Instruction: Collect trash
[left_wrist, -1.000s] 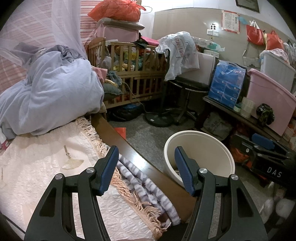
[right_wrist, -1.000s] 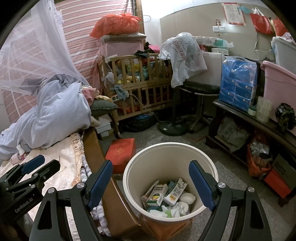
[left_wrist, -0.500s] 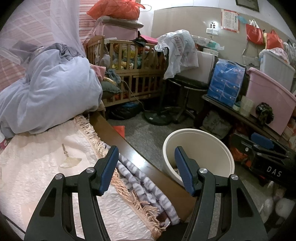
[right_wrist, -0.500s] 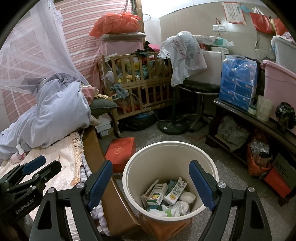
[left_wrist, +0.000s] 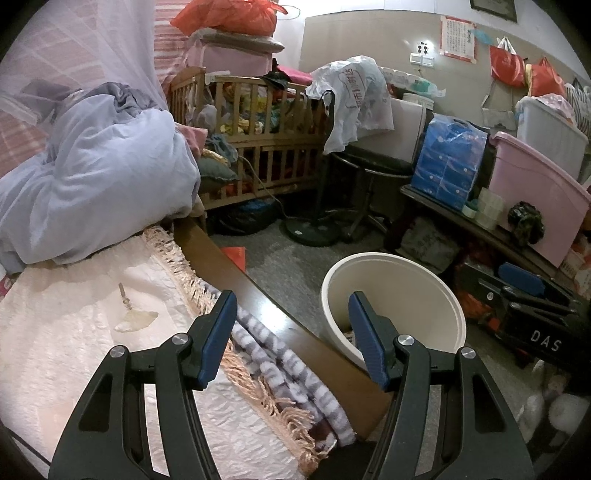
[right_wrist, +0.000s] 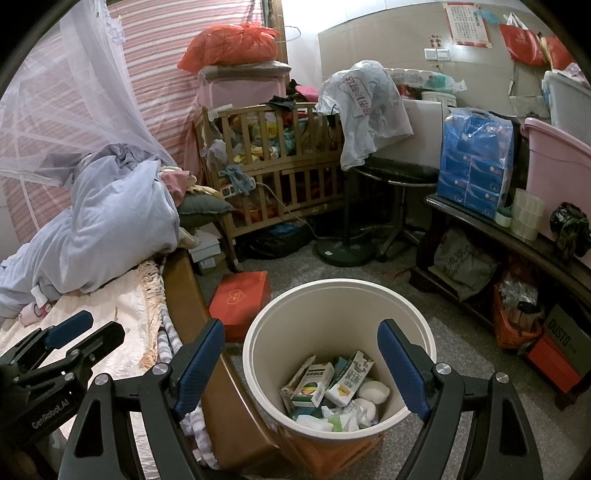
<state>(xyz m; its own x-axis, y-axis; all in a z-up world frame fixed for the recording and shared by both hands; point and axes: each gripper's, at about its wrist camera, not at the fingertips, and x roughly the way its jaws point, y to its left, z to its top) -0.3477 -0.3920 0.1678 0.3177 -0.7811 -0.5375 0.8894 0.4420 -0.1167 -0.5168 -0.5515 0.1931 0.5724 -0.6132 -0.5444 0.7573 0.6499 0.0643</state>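
1. Nearest, the right gripper (right_wrist: 301, 363) hangs over the bin (right_wrist: 258, 332), jaws wide apart and nothing between them; I judge it has no load to drop.
2. Just left of it, the left gripper (left_wrist: 291, 338) is over the bed edge (left_wrist: 236, 269), jaws about half open and empty too.
3. Below the right gripper, the bin stands on the floor right beside the bed edge. Its bottom holds cartons (right_wrist: 312, 384), a taller carton (right_wrist: 351, 373), crumpled tissue (right_wrist: 354, 410) and a white wad (right_wrist: 375, 389), so a good share of the collecting looks done.
4. Left of the bin, the bed cover (left_wrist: 74, 332) carries one small pale scrap with a thin stem (left_wrist: 135, 317), lying well apart from the left gripper. It may be the last trash on the bed, though I cannot tell what it is.
5. Farther along the floor, a red box (right_wrist: 240, 299) lies against the bed edge; whether it counts as trash is unclear.
6. Farther still, the heaped quilt (left_wrist: 103, 184) and the crib (left_wrist: 258, 140) show clutter, not obvious trash, so my guess is little remains beyond the scrap.
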